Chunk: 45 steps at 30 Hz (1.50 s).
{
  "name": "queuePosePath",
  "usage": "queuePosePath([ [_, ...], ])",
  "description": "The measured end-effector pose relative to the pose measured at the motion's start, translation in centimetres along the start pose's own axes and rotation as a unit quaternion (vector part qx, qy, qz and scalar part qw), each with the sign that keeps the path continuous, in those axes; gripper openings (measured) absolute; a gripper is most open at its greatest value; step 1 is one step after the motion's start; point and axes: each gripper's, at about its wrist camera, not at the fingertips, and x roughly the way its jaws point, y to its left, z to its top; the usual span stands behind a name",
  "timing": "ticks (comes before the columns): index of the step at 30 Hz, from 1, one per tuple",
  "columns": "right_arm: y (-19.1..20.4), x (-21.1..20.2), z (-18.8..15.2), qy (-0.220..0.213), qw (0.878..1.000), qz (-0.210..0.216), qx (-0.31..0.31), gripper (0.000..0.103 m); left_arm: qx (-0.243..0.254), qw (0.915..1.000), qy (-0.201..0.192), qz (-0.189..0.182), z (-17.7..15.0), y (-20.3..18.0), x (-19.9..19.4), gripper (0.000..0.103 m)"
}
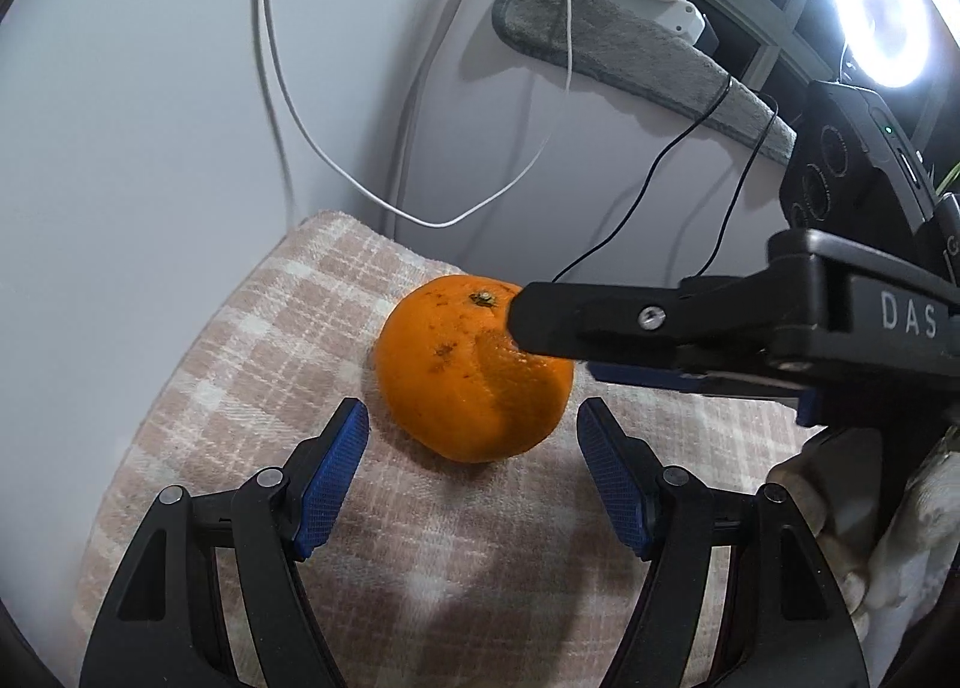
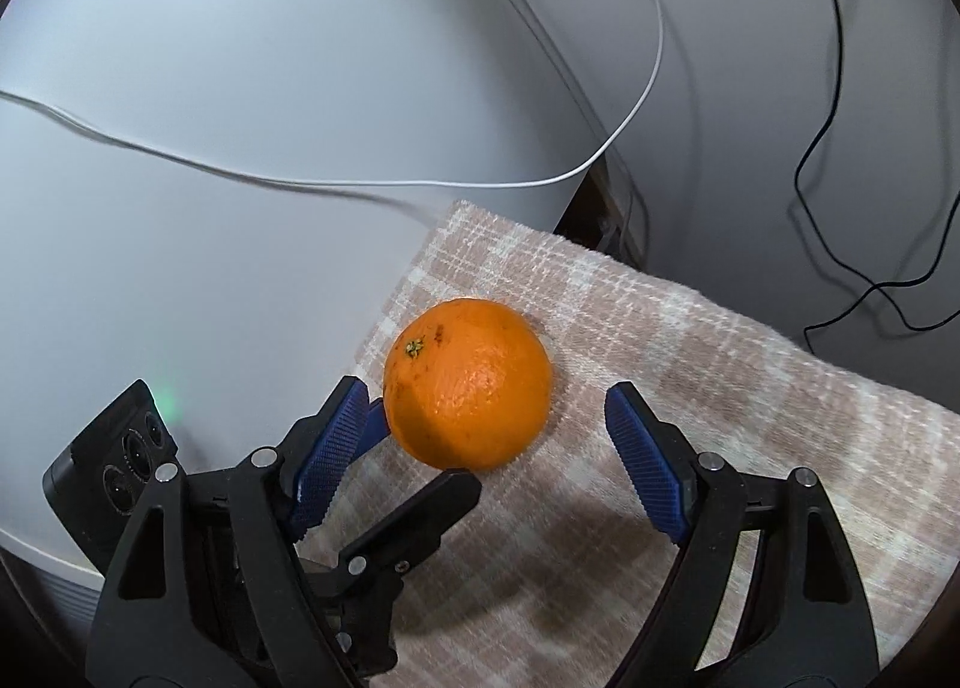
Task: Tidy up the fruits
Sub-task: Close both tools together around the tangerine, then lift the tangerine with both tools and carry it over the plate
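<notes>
From your left wrist view, the left gripper [image 1: 474, 427] stands open, its blue pads [image 1: 333, 484] spread wider than the orange [image 1: 474, 370] and gripping nothing; the fruit sits just past the fingertips, about centred on the gap, with clear cloth showing between it and each pad. The orange rests on a checked towel [image 1: 240, 364], stem end [image 1: 483, 299] up and tipped toward the back. Your right gripper [image 1: 543, 343] reaches in from the right edge, one black finger crossing in front of the orange's upper right side; whether it touches the peel you cannot tell from here. Behind the towel a white cable [image 1: 288, 106] and a black cable [image 1: 648, 196] hang against a pale wall, a grey cloth [image 1: 630, 52] lies over a ledge, and a ring light [image 1: 882, 19] glares at top right. From your right wrist view, the right gripper [image 2: 480, 421] is also open and empty: the orange [image 2: 468, 382] lies between its fingertips, hard up against the left pad [image 2: 330, 448], though contact is not certain, and well clear of the right pad. The left gripper [image 2: 420, 457] comes up from below left, a black fingertip just under the fruit. The towel [image 2: 690, 388] runs off to the right, with a white surface [image 2: 240, 88] beside it on the left, crossed by the white cable [image 2: 420, 183].
</notes>
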Motion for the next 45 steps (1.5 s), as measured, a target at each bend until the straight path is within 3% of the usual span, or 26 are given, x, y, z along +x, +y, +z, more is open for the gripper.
queuePosePath([
  [8, -0.2, 1.6, 0.3, 0.008, 1.000, 0.009, 0.003, 0.076, -0.004, 1.0000, 0.005, -0.004, 0.4, 0.2, 0.4, 0.070],
  [11, -0.1, 1.8, 0.3, 0.008, 1.000, 0.024, 0.002, 0.067, 0.002, 1.0000, 0.004, -0.007, 0.4, 0.1, 0.5, 0.065],
  [26, 0.6, -0.4, -1.7, -0.005, 1.000, 0.021, -0.006, 0.066, 0.015, 0.9999, -0.005, -0.005, -0.9, -1.7, -1.0, 0.064],
  [45, -0.5, -12.9, -8.5, -0.083, 0.996, 0.014, -0.011, 0.066, 0.078, 0.9946, -0.052, -0.044, -4.5, -11.9, -6.9, 0.064],
])
